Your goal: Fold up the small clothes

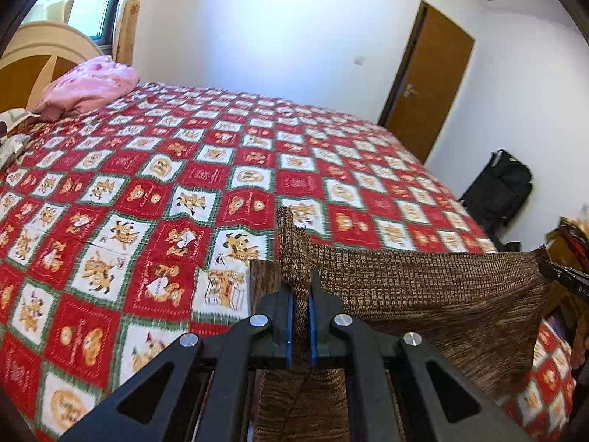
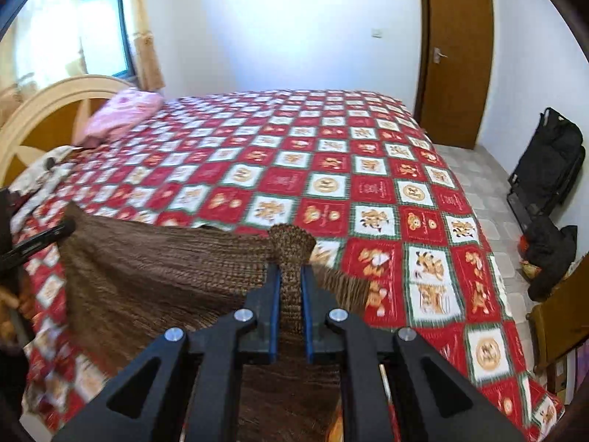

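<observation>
A brown knitted garment (image 1: pixel 423 287) hangs stretched between my two grippers above the near edge of the bed. My left gripper (image 1: pixel 301 294) is shut on its left top corner, a flap sticking up between the blue pads. My right gripper (image 2: pixel 291 276) is shut on the other top corner of the garment (image 2: pixel 147 276), a rounded fold poking above the pads. Each view shows the other gripper's tip at the cloth's far end: the right one (image 1: pixel 563 276) and the left one (image 2: pixel 44 237).
The bed has a red and white checked cover (image 2: pixel 331 169) with a pink pillow (image 1: pixel 84 88) near the wooden headboard (image 2: pixel 48 110). A brown door (image 2: pixel 456 55) is beyond. Black bags (image 2: pixel 548 162) sit on the tiled floor on the right.
</observation>
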The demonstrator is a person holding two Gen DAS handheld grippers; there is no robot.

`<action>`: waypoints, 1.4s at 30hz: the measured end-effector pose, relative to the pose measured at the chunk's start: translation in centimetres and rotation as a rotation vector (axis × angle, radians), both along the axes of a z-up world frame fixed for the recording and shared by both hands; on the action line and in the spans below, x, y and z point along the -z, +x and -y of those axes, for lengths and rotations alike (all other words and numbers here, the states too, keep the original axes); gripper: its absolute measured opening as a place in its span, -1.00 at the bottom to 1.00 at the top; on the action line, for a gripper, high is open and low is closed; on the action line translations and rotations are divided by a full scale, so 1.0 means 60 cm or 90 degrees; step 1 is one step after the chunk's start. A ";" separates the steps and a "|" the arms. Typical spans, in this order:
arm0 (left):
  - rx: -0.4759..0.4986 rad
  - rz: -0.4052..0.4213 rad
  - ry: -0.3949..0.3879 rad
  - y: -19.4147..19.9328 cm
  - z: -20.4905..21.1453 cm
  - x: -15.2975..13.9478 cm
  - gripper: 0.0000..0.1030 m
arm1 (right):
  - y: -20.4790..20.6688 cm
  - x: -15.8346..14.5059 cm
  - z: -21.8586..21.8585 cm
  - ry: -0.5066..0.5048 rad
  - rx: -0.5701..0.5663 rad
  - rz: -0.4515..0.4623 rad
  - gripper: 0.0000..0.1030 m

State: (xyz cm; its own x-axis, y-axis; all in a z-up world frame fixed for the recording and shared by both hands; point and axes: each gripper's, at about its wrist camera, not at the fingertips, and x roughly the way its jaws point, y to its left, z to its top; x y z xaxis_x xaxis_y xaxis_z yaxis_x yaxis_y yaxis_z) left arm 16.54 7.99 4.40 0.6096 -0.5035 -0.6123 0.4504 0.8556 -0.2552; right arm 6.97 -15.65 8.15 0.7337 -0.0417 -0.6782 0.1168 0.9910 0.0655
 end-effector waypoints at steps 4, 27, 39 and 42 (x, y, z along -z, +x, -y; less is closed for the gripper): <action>-0.018 -0.009 0.034 0.042 0.034 0.048 -0.89 | 0.058 0.066 0.021 -0.026 0.042 -0.003 -0.75; -0.037 -0.089 0.105 0.091 0.046 0.126 -0.78 | 0.048 0.171 0.158 0.091 0.224 0.026 0.12; 0.037 -0.073 0.086 -0.075 0.018 0.084 -0.77 | -0.112 0.152 0.066 0.072 0.146 -0.049 -0.04; 0.058 -0.079 0.085 -0.111 0.031 0.099 -0.77 | -0.119 0.185 0.045 0.056 0.137 -0.089 -0.04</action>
State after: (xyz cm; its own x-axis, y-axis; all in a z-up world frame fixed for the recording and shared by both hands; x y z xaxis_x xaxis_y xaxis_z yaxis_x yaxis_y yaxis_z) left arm 9.89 6.15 -1.53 0.4810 -0.4627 -0.7447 0.5003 0.8424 -0.2002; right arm -0.17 -18.33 -2.93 0.6138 -0.1234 -0.7798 0.3387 0.9333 0.1189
